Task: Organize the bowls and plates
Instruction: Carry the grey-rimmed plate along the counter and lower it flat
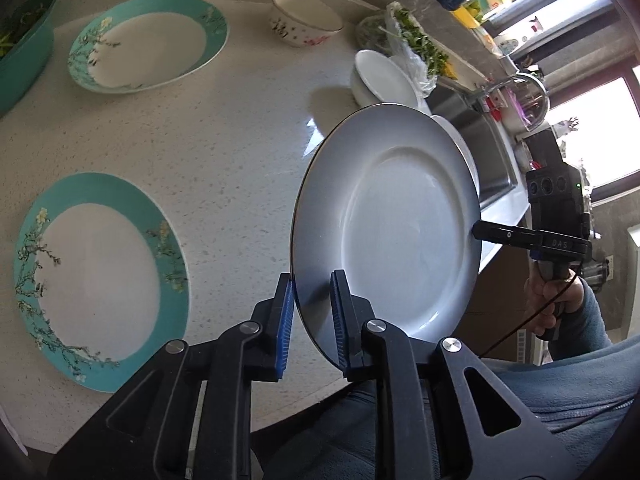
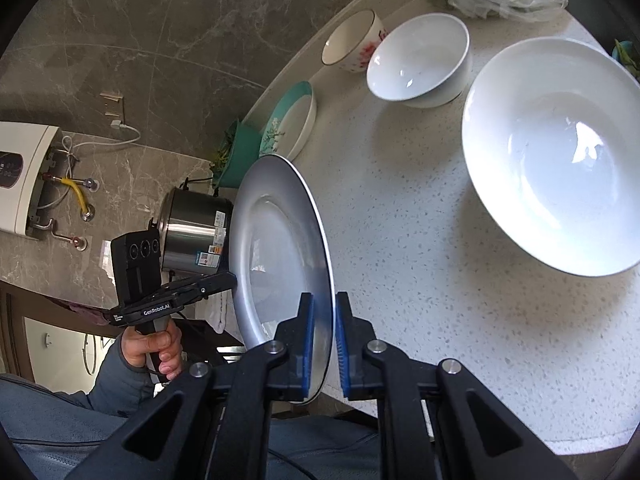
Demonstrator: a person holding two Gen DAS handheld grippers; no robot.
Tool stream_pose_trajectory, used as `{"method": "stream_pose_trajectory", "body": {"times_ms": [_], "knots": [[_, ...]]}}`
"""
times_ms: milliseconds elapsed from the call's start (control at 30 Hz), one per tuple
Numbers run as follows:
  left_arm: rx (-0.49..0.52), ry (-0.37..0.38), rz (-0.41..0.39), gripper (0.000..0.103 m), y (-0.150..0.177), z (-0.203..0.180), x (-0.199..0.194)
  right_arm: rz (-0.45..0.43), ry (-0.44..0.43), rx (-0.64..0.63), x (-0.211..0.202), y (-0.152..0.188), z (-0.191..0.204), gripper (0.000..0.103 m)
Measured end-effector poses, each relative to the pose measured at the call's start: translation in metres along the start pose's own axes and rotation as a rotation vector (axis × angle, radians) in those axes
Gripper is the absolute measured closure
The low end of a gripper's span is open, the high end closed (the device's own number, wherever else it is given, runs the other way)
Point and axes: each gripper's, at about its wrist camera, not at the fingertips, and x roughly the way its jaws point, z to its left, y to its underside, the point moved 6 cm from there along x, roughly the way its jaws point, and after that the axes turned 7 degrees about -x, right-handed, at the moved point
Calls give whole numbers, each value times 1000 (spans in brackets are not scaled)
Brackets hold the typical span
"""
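Now both grippers clamp the plain white round plate [image 1: 400, 220] by opposite rims, left gripper [image 1: 310, 320] near, right gripper [image 2: 322, 344] far, holding it tilted clear above the speckled worktop [image 1: 224, 152], presumably to steady it for stacking.

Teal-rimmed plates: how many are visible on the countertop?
2. One teal-rimmed plate lies near the left gripper; the other lies farther back, beside the green bowl. None seems hidden.

Bright window glare, fisheye-warped edges
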Motion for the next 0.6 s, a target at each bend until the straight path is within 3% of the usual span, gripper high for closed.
{"method": "stream_pose_trajectory", "body": {"times_ms": [300,600], "knots": [[-40,-2,43,86,1,63,36,48,44,54,42,-1,-31,90],[-62,-26,53,86,7,95,47,94,67,66,67,-8,-46,89]]}}
